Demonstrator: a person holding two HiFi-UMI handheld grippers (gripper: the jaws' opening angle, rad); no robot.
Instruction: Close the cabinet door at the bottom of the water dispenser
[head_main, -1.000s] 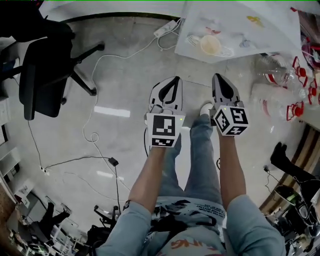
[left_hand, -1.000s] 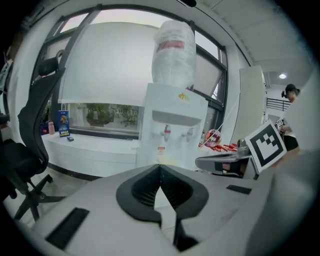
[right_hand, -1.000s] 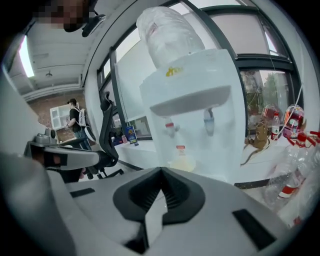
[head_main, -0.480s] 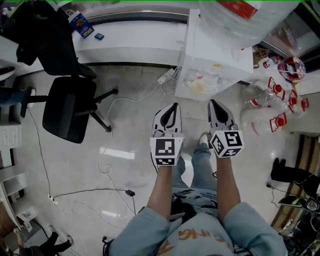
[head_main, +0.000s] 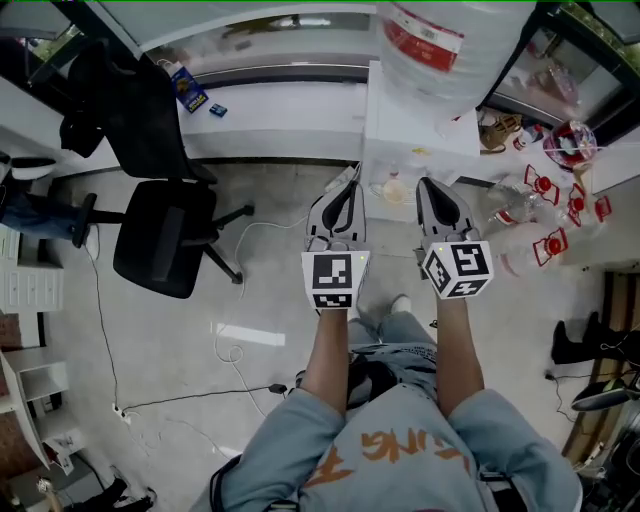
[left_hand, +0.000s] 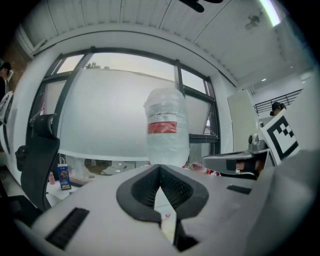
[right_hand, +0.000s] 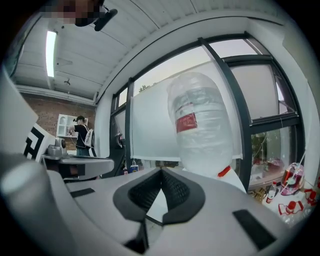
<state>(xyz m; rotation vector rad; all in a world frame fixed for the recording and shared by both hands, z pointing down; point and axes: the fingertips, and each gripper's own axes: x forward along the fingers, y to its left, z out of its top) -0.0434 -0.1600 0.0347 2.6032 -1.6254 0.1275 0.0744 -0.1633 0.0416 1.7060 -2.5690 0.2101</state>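
Lifted well clear of the floor since a second ago, now pointing near level. Left tool (head_main: 346, 188) clenched on nothing, forearm stretched straight ahead. At its 3 o'clock, right tool (head_main: 428, 185) likewise clenched, empty. At 12 o'clock, water dispenser (head_main: 405, 130) carrying a bottle (head_main: 425, 40), top cut off; cabinet door at its foot hard to make out past the tools.

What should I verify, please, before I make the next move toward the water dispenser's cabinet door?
1. Left gripper shut, nothing between its jaws: ok.
2. Right gripper shut, nothing between its jaws: ok.
3. Water dispenser straight ahead of both grippers, water bottle on top: ok.
4. Cabinet door open or closed: cannot tell, no view shows it.
5. Office chair clear of the dispenser, off to the left: ok.
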